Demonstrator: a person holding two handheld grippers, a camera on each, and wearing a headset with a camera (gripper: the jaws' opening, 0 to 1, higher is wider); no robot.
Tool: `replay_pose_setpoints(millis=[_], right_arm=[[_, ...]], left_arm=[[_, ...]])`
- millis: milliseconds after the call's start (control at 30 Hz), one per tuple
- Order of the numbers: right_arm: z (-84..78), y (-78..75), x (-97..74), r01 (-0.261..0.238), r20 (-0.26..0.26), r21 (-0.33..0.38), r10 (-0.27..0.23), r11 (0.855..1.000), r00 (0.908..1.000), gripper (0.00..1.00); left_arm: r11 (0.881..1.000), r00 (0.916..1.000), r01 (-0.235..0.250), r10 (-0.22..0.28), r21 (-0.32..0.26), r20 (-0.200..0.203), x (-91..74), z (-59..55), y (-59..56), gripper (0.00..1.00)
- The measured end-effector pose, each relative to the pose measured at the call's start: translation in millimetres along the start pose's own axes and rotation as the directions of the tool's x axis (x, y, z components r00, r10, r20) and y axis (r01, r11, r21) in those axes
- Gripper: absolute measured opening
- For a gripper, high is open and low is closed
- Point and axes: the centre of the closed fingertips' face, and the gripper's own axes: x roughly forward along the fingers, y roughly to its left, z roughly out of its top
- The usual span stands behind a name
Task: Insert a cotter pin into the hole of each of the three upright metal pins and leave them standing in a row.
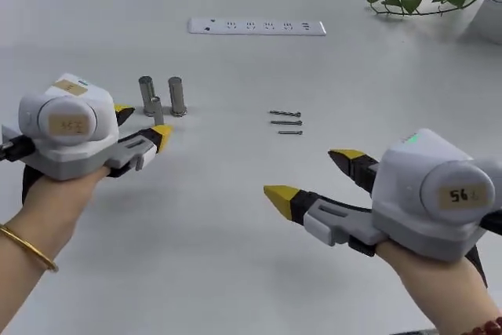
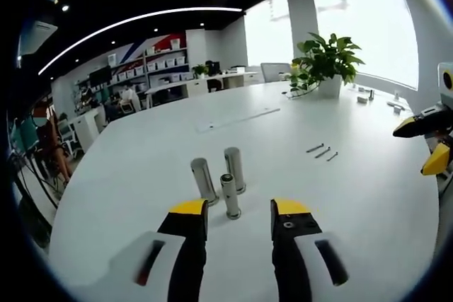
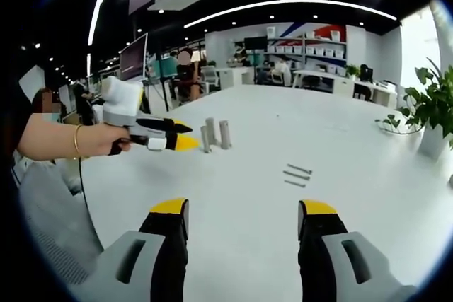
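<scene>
Left tool (image 2: pixel 239 210) and right tool (image 3: pixel 243 208) both spread; the left sits near three upright metal pins (image 2: pixel 230 194), which a stray nudge could topple.

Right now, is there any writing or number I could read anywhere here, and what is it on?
"56", followed by a mark too blurred to read: on the tan sticker on the right gripper.
Too blurred to read: the digits on the side sticker of the left gripper.
Too blurred to read: the small top sticker on that same gripper.
No readable text: the power strip.
</scene>
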Motion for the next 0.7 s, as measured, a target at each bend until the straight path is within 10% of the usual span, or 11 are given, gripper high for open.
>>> replay_pose_setpoints(millis=[700], right_arm=[[-7.7,-7.0,3.1,0.021,0.001,0.014,-0.021,1.0,0.9998,0.61]], left_arm=[[0.999,0.999,0.044,-0.044,0.006,-0.004,32.7,-1.1,4.6,0.13]])
